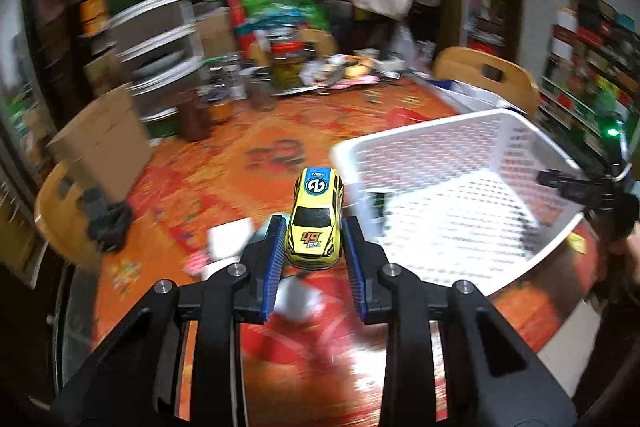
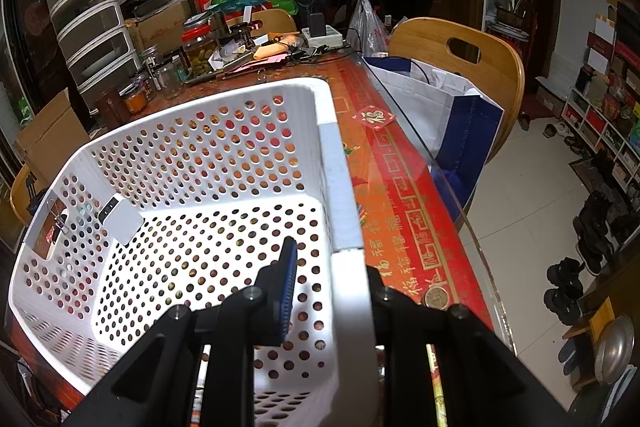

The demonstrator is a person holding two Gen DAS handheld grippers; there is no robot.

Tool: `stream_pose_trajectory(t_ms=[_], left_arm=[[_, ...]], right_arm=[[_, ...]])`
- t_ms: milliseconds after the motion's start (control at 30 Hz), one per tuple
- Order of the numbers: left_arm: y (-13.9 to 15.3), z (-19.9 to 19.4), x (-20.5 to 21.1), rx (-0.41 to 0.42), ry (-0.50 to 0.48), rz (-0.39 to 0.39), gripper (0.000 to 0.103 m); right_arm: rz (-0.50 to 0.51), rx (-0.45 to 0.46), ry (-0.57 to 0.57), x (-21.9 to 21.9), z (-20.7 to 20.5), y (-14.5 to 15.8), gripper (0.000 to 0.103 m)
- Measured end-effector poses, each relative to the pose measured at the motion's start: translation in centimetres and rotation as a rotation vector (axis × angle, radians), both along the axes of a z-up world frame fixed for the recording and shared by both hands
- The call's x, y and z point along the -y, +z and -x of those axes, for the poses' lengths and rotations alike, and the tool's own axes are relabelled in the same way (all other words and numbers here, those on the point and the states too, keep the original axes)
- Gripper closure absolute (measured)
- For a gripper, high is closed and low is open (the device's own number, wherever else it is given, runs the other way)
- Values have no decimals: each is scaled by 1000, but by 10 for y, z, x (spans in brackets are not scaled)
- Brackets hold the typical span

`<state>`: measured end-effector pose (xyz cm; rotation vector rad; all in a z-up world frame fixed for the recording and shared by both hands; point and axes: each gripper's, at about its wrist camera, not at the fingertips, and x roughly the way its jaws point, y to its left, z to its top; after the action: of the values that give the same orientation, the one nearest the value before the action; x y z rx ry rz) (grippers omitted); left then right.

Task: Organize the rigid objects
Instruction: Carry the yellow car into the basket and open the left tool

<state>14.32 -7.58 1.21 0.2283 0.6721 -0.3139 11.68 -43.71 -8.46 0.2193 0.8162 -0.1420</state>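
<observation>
**Car held over table, basket pinned at its rim**

Clutter is crowding the far left of the table (image 1: 224, 155): jars, boxes and a drawer tower, all blurred in the left wrist view. Nearer and toward the middle, the left gripper (image 1: 314, 239) is clamping a small yellow toy car (image 1: 316, 223) by its two sides, its bonnet facing the camera and its roof pointing away. The car is hanging clear above the red cloth, just left of the white basket (image 1: 420, 151). It is looking light, hard and glossy, so the ribbed blue pads are probably the right place to bear on its flat flanks; the rounded roof and wheels would likely slip or roll. Further right, the right gripper (image 2: 326, 291) is pinching the basket's near right rim, one finger inside and one outside the wall, steadying it. Inside the basket a small white block (image 2: 122, 221) is lying against the far left wall.
</observation>
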Motion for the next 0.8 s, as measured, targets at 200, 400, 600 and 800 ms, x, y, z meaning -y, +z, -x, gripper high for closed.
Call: stream_pose_trajectory(t_ms=[200,400,600,800], left_arm=[[-17,-32,76,-154,-109,-57,76],[-55,-69,111,-272,-104,-119,76],[-87,-82,130,-371,-119,-167,76],[-105,-91,142,-446,-111,-205,76]], right_arm=[[-2,-2,1,0,0,0,83],[-5,-2,4,1,-1,0,83],[-8,2,12,2,-1,0,83],[-13,7,19,2,0,0,83]])
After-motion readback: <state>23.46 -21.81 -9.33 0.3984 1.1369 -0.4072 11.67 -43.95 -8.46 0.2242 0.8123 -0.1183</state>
